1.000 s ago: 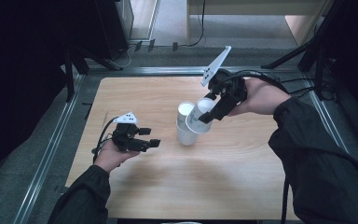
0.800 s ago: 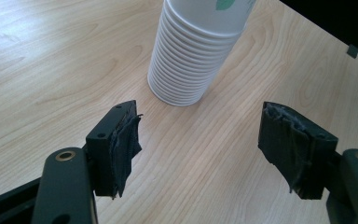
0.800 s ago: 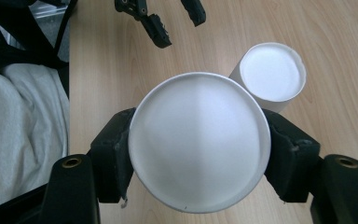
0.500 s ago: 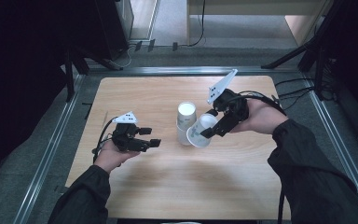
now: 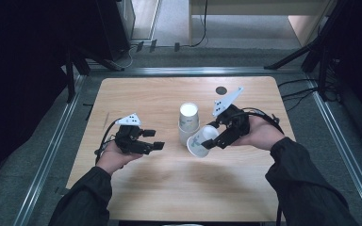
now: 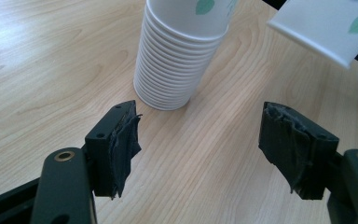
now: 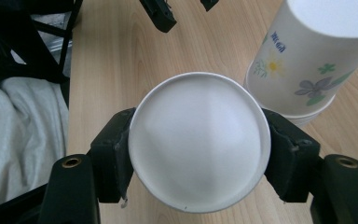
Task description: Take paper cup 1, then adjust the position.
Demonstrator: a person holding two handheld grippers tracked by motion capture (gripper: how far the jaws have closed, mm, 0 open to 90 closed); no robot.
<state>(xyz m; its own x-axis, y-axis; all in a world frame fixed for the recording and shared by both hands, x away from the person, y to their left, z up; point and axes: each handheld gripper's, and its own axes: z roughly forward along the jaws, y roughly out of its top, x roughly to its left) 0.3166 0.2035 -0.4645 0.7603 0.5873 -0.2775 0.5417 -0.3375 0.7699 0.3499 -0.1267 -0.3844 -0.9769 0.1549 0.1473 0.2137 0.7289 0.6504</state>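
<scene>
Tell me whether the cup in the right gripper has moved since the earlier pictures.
Yes. The single cup, clamped in the right gripper, has come off the top of the cup stack and now sits lower, tilted, beside the stack's base.

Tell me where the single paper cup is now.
In the high view the single cup is tilted in the right gripper, just right of the cup stack.

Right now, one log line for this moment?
right tongs: gripping single cup | left tongs: nothing between them | cup stack: inverted on table

The stack of cups point(image 6: 179, 51) is cut off by the top edge.
</scene>
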